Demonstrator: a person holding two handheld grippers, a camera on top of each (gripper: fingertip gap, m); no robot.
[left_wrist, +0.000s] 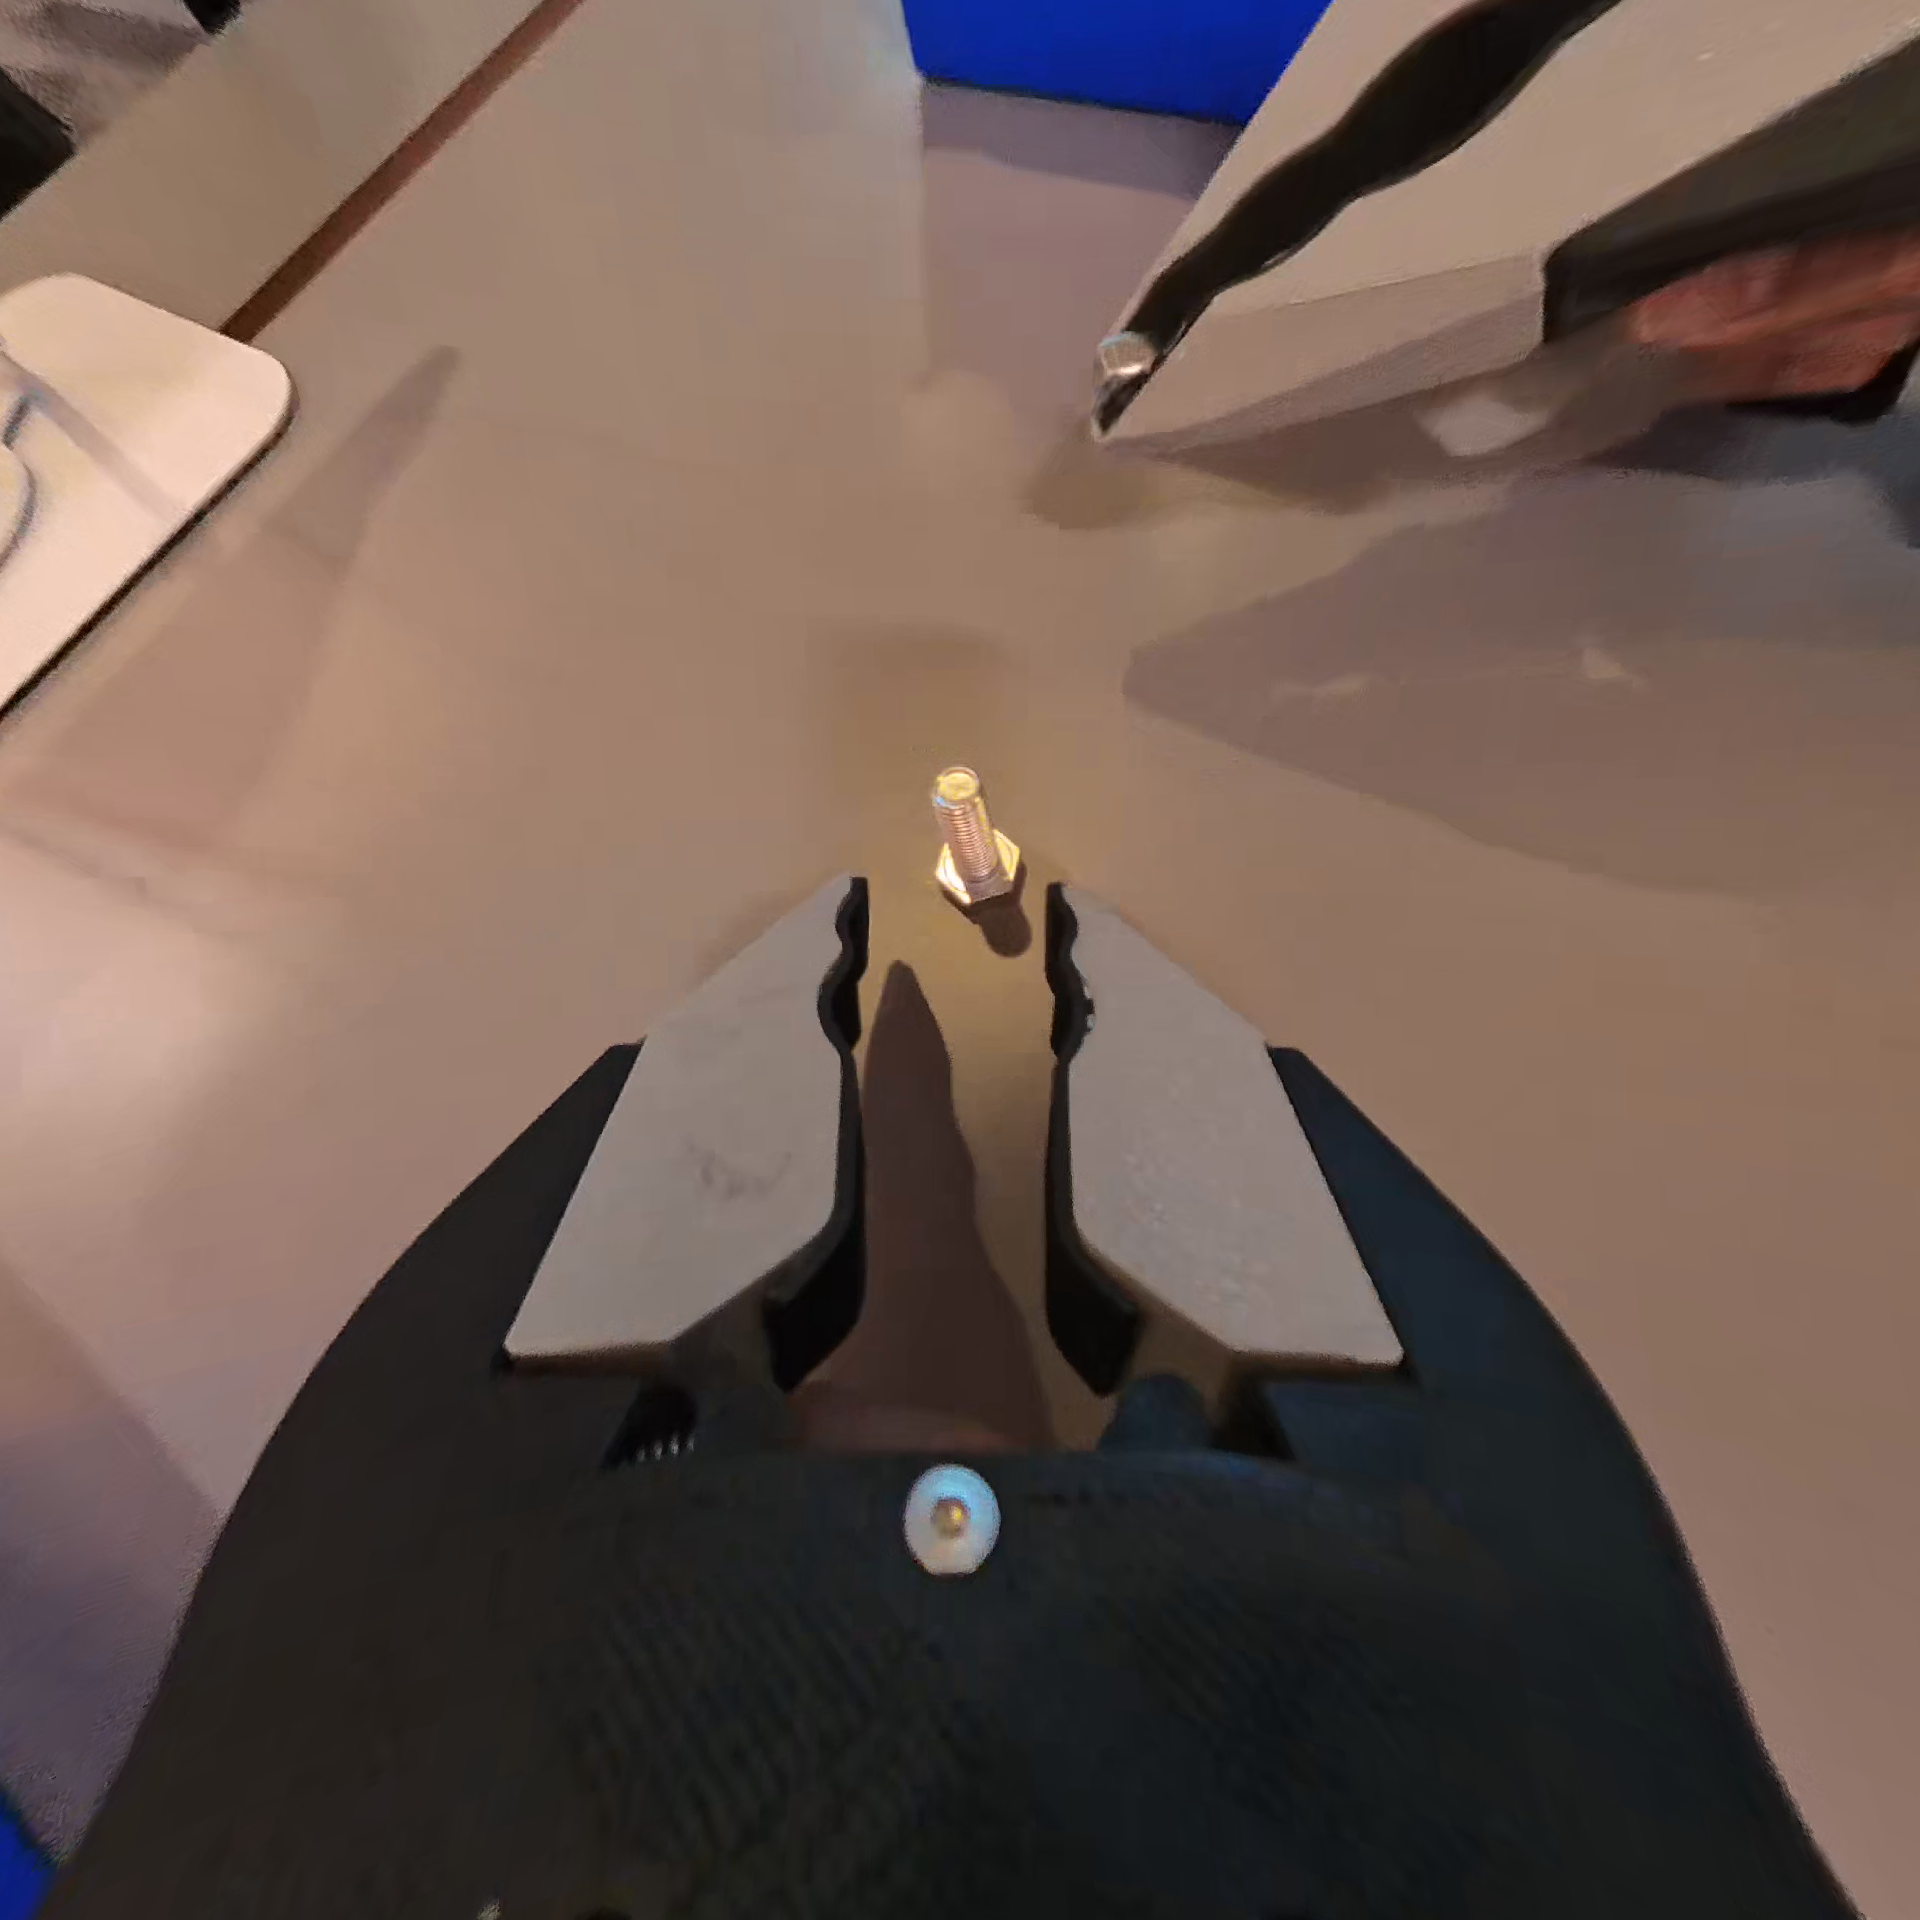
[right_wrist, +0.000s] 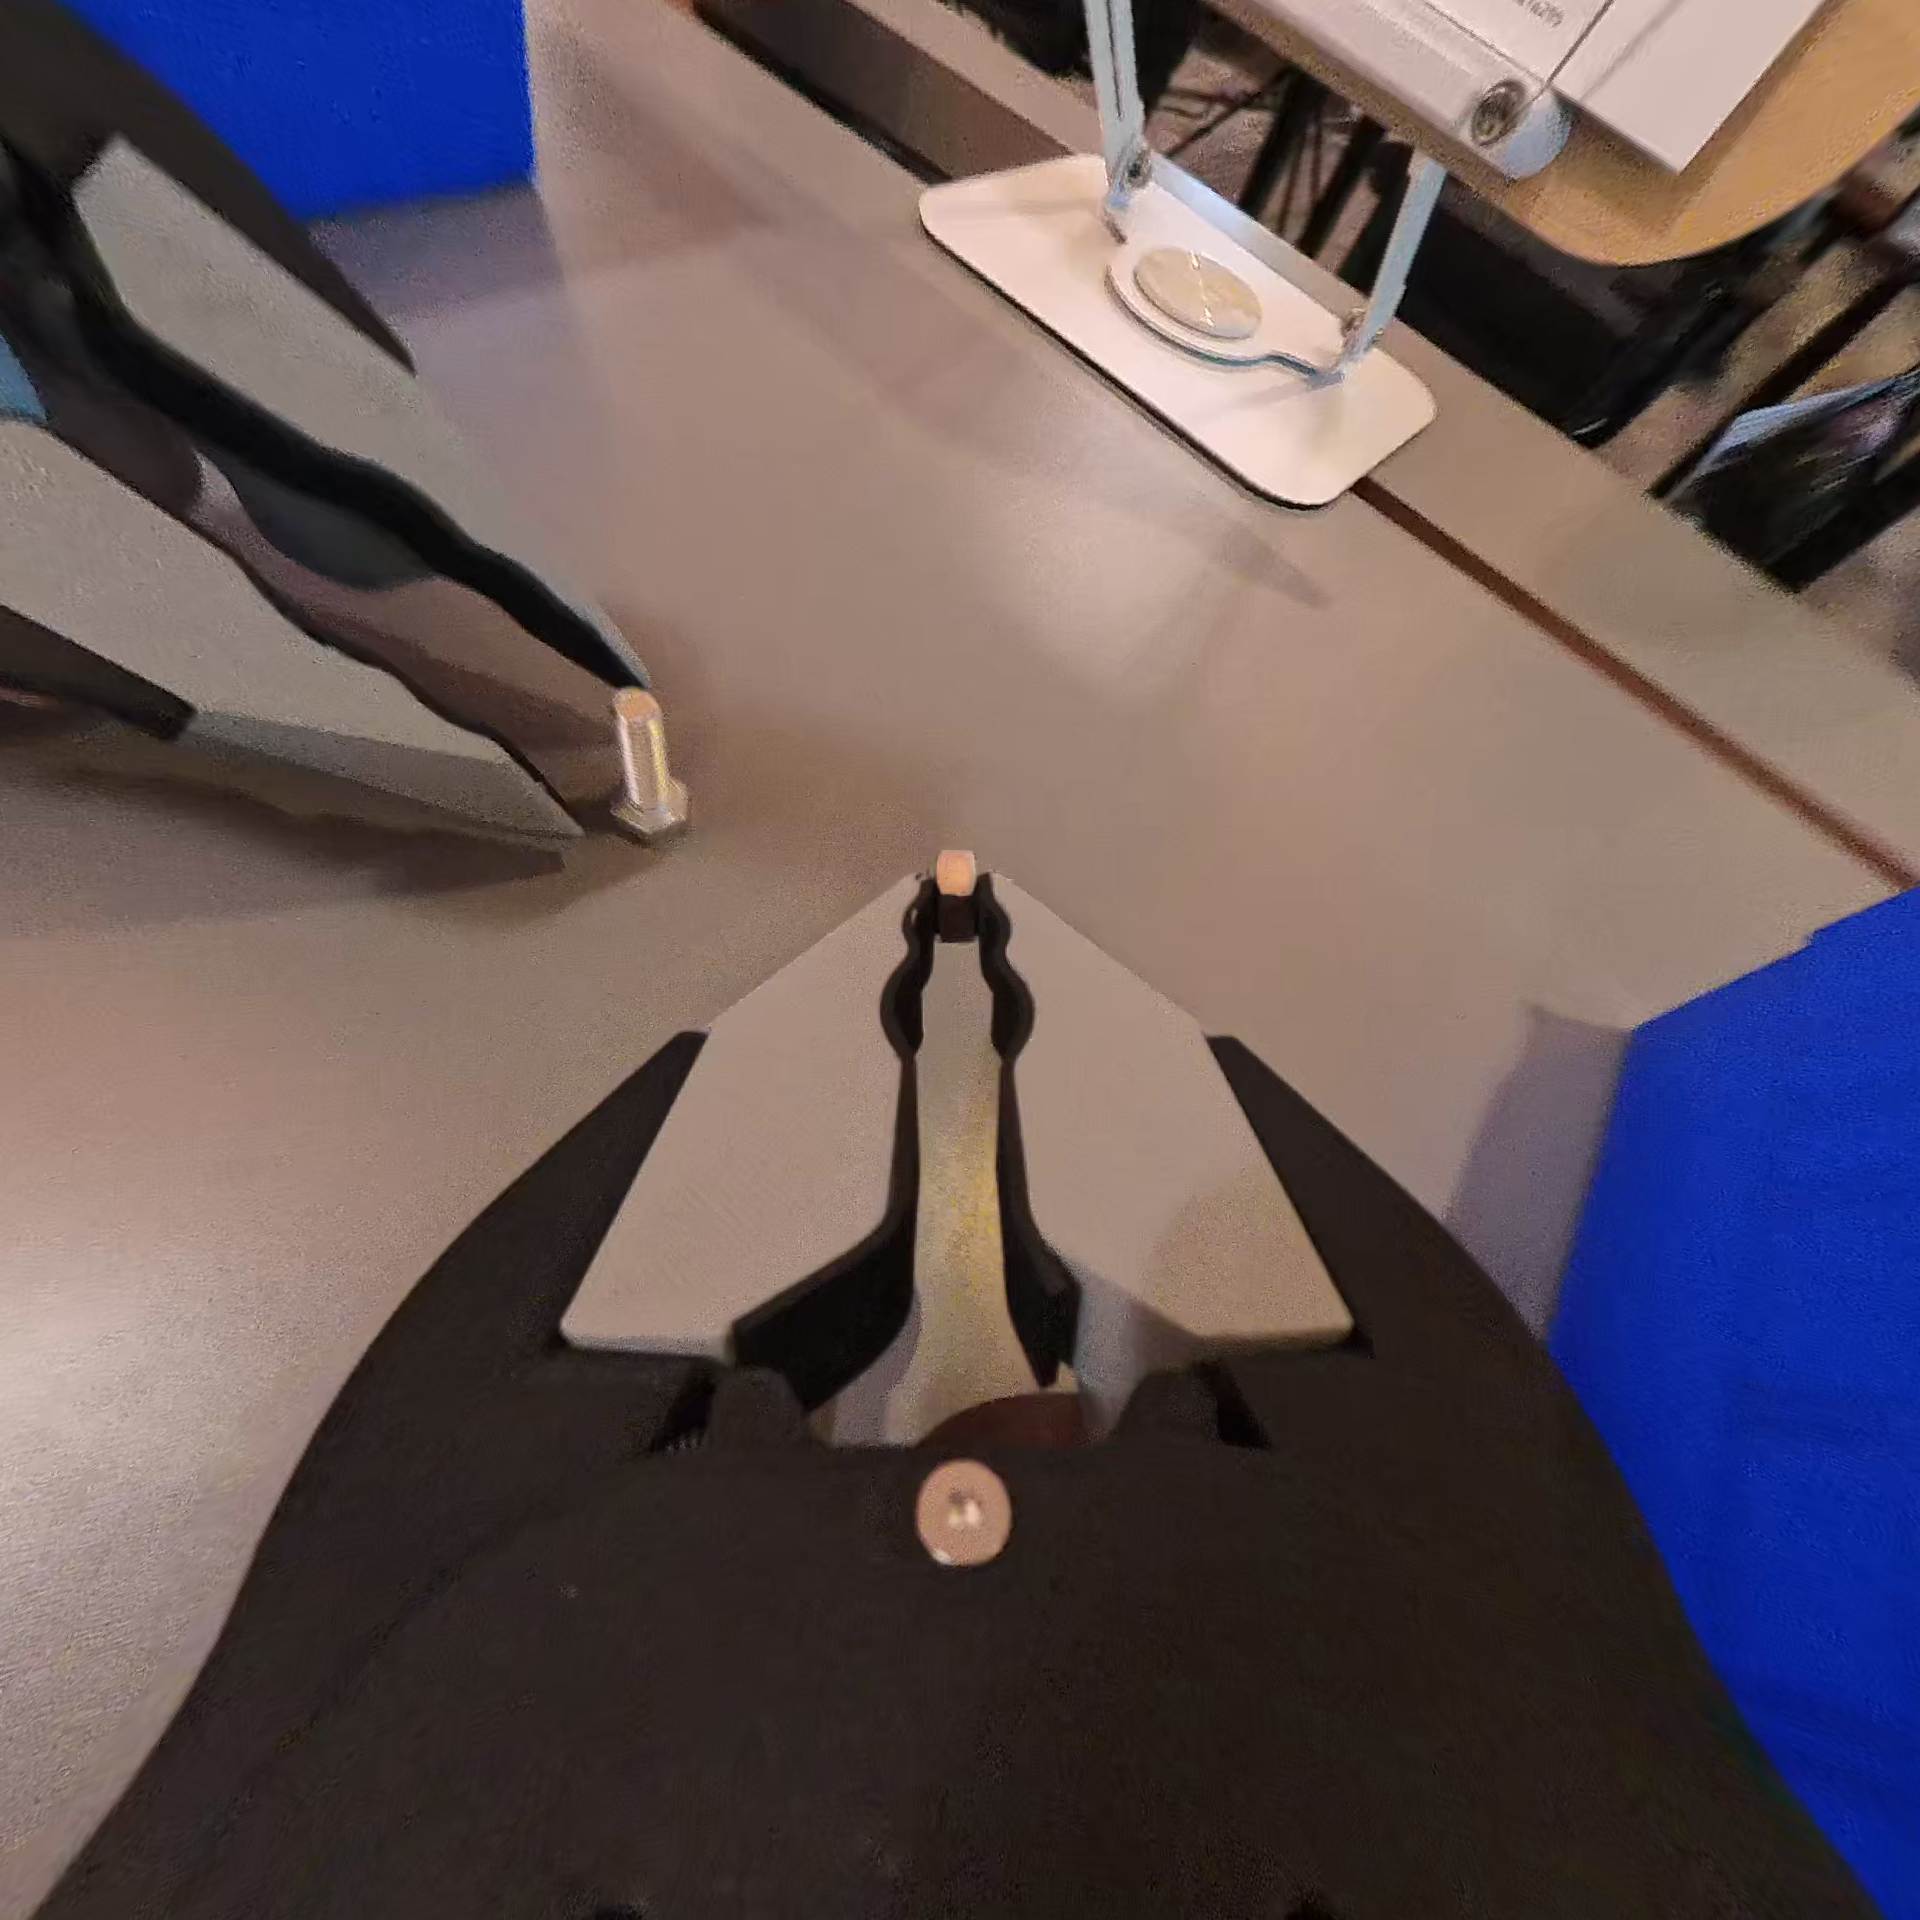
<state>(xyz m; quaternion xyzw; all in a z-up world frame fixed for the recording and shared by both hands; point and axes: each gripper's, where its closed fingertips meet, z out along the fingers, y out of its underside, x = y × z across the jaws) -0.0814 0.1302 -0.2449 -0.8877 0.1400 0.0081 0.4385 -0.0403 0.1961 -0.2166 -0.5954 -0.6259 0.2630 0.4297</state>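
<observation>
My spread left gripper (left_wrist: 954, 902) hovers at a silver hex-head bolt (left_wrist: 972, 844) standing head-down on the grey table (left_wrist: 540, 644), frame centre, while my right gripper (right_wrist: 954, 891) pinches a small silver nut (right_wrist: 953, 869).

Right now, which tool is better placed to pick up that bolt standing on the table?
Probably the left tool: it is open and the upright bolt stands just past its tips. The right tool is farther off and already shut on a small nut.
</observation>
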